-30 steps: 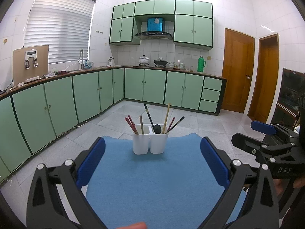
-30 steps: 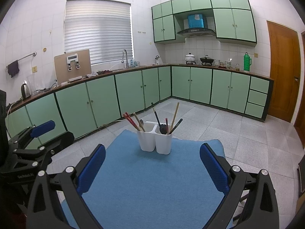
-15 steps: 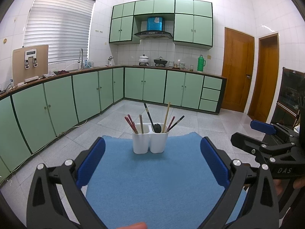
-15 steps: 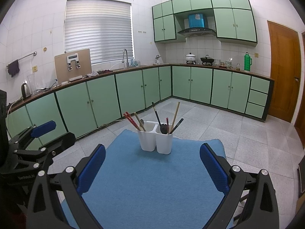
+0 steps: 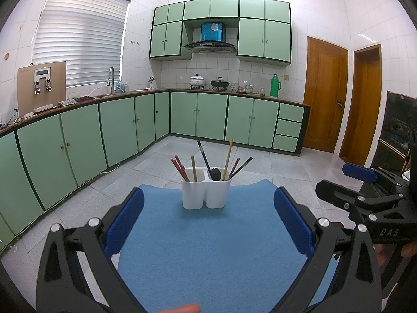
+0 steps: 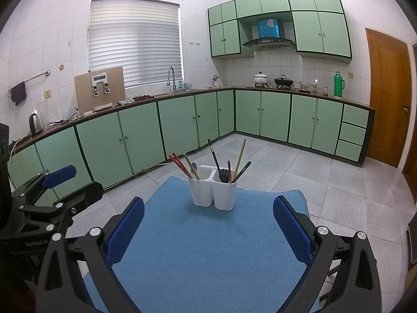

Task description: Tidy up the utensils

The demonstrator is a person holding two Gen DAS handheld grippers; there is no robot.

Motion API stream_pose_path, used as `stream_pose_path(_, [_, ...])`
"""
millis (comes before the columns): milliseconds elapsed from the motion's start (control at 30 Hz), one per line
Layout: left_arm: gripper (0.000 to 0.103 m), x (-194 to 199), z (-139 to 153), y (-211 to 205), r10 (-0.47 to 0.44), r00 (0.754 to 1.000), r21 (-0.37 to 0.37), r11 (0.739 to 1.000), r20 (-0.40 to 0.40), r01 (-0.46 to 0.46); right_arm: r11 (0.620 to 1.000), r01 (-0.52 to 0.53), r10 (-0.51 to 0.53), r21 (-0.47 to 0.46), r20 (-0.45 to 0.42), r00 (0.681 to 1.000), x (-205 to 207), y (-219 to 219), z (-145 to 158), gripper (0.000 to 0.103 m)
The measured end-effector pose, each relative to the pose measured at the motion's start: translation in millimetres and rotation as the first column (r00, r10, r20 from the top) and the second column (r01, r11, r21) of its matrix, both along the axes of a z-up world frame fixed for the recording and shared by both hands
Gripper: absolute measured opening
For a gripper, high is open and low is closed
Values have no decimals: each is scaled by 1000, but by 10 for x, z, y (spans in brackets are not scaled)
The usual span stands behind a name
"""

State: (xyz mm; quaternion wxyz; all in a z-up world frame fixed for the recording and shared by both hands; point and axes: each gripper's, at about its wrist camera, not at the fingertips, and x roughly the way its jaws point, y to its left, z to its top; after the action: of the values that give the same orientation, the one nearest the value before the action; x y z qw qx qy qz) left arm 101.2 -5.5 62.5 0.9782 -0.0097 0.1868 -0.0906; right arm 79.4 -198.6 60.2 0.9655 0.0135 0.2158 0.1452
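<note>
Both tools, left tool (image 5: 208,221) and right tool (image 6: 208,224), stood wide and empty before the white two-compartment utensil holder (image 5: 206,193) on the blue mat (image 5: 208,247).

You can read "DAS" in pale letters on the black body of the right gripper (image 5: 385,230) in the left wrist view. On the left gripper (image 6: 36,242) body, pale lettering appears, too small to read with confidence.
</note>
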Motion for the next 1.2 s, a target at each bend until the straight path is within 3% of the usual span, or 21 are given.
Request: stream_pose_path(1200, [97, 3, -4, 16, 0, 1000, -2, 1000, -3, 0, 1000, 0, 0, -1, -5, 1000, 12, -16, -14, 97])
